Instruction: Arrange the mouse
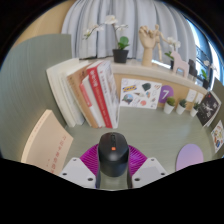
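A black mouse (112,156) with an orange scroll wheel sits between my two fingers. My gripper (112,163) is shut on the mouse, with the magenta pads (88,158) pressed against its left and right sides. The mouse's front points away from me toward the books. The rear of the mouse is hidden at the base of the fingers. The grey desk surface (150,135) lies beyond the mouse.
Several leaning books (88,95) stand just beyond the fingers. A white shelf (160,80) with cards and small potted plants is to the right. A potted orchid (120,45) and a wooden hand model (150,45) stand behind. A lilac round coaster (190,156) lies right, a beige board (42,142) left.
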Demonstrator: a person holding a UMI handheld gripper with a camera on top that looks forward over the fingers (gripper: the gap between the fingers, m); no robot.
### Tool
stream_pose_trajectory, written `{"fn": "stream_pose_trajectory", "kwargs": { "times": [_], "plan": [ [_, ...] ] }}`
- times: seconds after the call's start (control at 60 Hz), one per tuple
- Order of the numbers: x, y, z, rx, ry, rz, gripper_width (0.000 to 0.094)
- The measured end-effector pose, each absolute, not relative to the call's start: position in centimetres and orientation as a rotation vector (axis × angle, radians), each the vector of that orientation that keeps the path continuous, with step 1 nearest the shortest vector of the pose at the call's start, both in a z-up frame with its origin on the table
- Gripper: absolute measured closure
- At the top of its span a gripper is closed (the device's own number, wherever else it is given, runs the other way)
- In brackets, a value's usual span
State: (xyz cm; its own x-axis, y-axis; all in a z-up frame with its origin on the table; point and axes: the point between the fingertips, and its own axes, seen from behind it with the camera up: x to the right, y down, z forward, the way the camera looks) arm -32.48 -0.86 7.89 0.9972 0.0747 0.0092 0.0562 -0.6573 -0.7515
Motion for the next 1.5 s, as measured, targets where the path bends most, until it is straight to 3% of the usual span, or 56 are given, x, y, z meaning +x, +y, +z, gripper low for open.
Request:
{"fn": "stream_pose_trajectory", "kwargs": {
  "times": [0.2, 0.333, 0.433, 0.6, 0.783, 0.95, 1.25, 1.283, 1.383, 1.5],
  "plan": [
    [-19.4, -0.6, 19.3, -2.110, -0.068, -0.070, 0.0575],
    [-10.2, -1.3, 21.6, -2.075, -0.084, -0.138, 0.0576],
    [-4.8, -1.9, 19.5, -2.105, -0.055, -0.123, 0.0575],
    [2.0, -3.6, 11.3, -2.256, -0.026, -0.139, 0.0577],
    [4.9, -5.2, 3.3, -2.375, 0.036, -0.083, 0.0576],
    [4.3, -6.8, -1.1, -2.450, 0.024, -0.018, 0.0571],
    [4.3, -6.8, -1.4, -2.424, 0.053, -0.015, 0.0400],
    [4.2, -6.9, -1.4, -2.430, 0.050, -0.013, 0.0348],
    [5.2, -7.2, -0.8, -2.452, 0.034, -0.069, 0.0071],
    [5.1, -7.4, 2.1, -2.434, 0.046, -0.084, 0.0066]
  ]
}}
